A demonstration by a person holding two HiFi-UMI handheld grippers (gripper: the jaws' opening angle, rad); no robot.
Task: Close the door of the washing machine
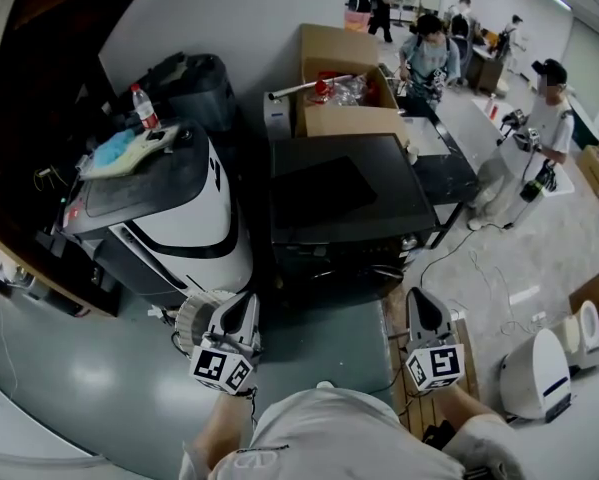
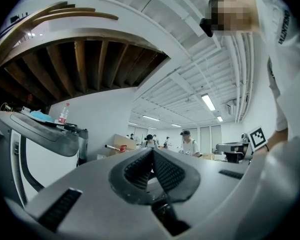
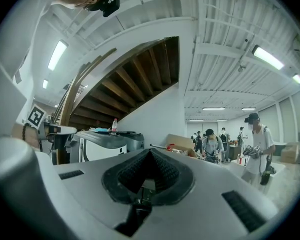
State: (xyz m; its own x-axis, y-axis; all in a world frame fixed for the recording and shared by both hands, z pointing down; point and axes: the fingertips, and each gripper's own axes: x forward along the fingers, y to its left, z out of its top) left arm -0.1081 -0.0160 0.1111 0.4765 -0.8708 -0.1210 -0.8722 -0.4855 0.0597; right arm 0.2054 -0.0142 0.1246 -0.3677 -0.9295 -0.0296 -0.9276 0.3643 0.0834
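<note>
The washing machine (image 1: 179,218) is white with a dark grey top and stands left of centre, its front turned toward me. I cannot make out its door as standing out from the front. It also shows at the left in the left gripper view (image 2: 37,151) and in the right gripper view (image 3: 107,143). My left gripper (image 1: 245,306) hangs in the air just below and right of the machine's front, shut and holding nothing (image 2: 152,151). Further right my right gripper (image 1: 423,303) is shut and empty too (image 3: 150,151). Neither touches the machine.
A plastic bottle (image 1: 142,107) and a blue cloth (image 1: 119,148) lie on the machine's top. A low black cabinet (image 1: 344,198) stands just right of it, an open cardboard box (image 1: 344,88) behind. Several people stand at the back right. Cables (image 1: 479,268) trail over the floor.
</note>
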